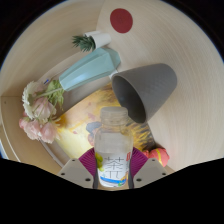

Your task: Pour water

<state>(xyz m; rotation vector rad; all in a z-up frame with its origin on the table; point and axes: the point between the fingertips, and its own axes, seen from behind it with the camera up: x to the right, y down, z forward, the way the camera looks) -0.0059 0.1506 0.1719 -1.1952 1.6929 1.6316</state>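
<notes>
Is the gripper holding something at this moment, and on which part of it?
Yes. The gripper holds a clear water bottle by its lower body, at the label, one finger on each side.

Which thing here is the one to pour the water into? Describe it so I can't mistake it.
On the round pale table, look just beyond the clear bottle that stands between the gripper fingers. The grey cup lies there, tipped with its open mouth toward the bottle. It is the only dark grey thing; the teal vase and pink flowers lie beside it.
</notes>
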